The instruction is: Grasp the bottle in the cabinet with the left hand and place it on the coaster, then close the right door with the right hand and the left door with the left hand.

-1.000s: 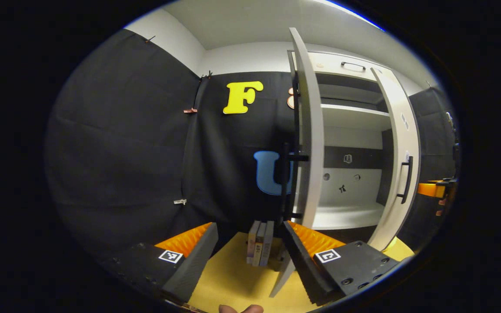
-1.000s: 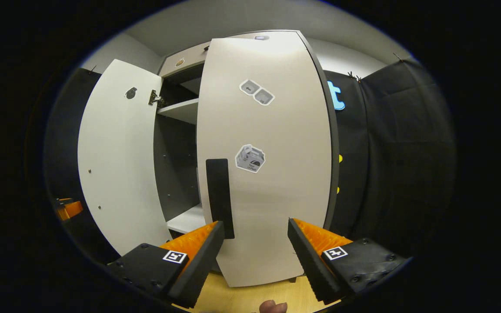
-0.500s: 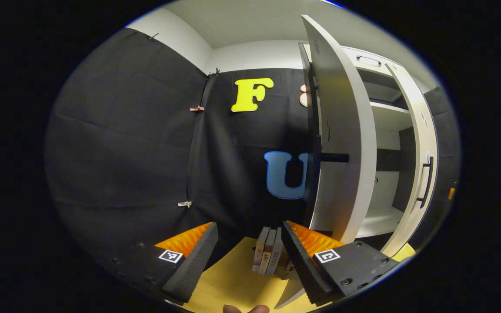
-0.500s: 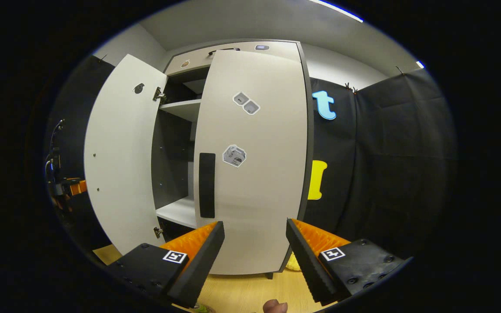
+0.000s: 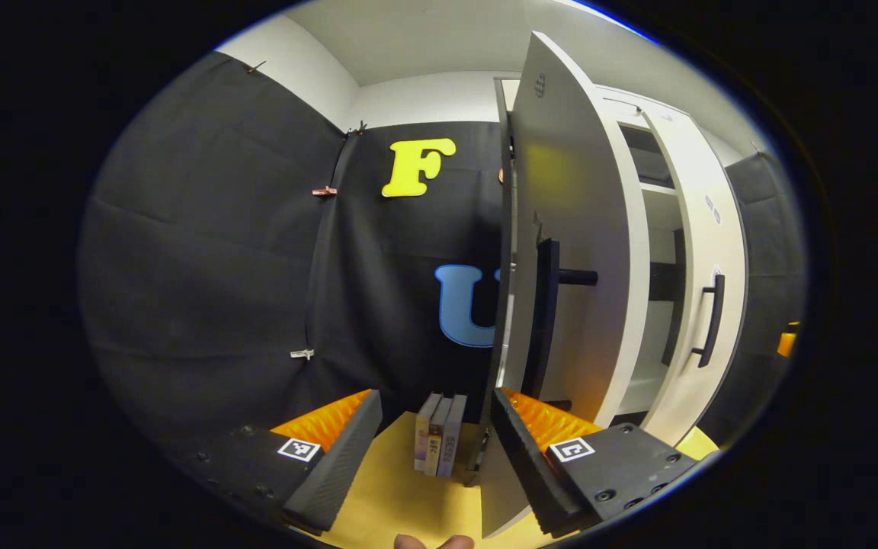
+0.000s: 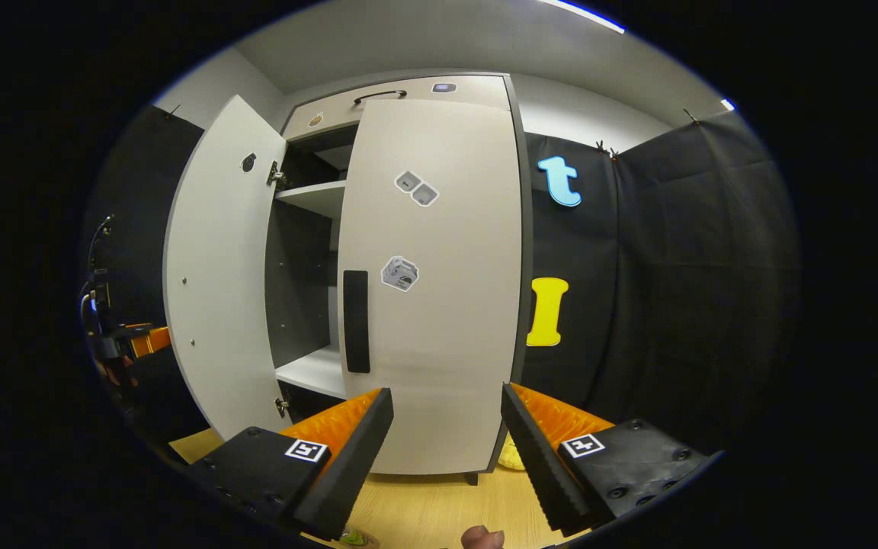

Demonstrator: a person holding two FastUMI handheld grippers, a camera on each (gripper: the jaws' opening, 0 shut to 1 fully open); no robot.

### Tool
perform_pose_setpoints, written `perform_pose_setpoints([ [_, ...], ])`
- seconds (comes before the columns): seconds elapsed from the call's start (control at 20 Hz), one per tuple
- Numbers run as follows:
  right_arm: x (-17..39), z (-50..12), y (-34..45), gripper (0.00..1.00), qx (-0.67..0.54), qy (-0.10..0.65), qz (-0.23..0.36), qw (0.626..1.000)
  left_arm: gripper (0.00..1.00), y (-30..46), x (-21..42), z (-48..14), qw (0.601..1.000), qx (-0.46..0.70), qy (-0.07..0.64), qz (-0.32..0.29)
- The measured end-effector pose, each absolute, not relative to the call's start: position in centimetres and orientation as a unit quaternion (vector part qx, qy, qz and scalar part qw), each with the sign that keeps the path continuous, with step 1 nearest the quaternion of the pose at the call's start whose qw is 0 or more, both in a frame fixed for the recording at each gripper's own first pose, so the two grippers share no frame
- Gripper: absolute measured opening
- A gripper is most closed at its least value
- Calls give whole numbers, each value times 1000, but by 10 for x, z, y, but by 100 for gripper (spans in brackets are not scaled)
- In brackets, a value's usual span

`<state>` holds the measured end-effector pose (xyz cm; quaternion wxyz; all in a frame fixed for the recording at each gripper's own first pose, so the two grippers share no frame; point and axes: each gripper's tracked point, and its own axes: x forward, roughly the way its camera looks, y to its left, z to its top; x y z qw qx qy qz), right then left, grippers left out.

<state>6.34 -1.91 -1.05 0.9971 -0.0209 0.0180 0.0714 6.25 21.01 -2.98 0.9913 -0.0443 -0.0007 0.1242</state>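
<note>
Left gripper view: left gripper wide, holding nothing; left door ajar at 1 o'clock, handle near. Right gripper wide; right door nearly shut. Risk: fingertip snagging handle, door rebounding.

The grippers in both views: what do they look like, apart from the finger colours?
Each gripper, left and right, has two wedge-shaped fingers with ribbed inner pads. Each finger sits on a block with screw heads and a small square black-and-white marker. In the right gripper view the left gripper shows farther off, with thin cables above it.
</note>
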Motion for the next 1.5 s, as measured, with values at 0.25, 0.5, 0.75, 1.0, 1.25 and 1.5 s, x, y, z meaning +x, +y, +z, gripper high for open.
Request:
perform_pose_setpoints([
  [0.25,57,-9,-39,95,-21,18,56,998,93,165,71,-30,995,-39,2,89],
  [0.5,51,-9,-56,95,-17,19,44,999,93,123,86,-27,997,-44,2,58],
  [0.75,51,-5,-74,95,-13,17,27,999,94,81,106,-24,999,-30,1,19],
  [1.0,50,-2,-84,95,-13,13,19,1000,93,55,128,-24,1000,-28,5,0],
  [1.25,48,2,-85,95,-3,13,15,1000,94,38,146,-24,999,-33,1,-7],
  [1.5,40,7,-83,95,13,9,11,1000,94,26,165,-22,999,-30,-3,-12],
])
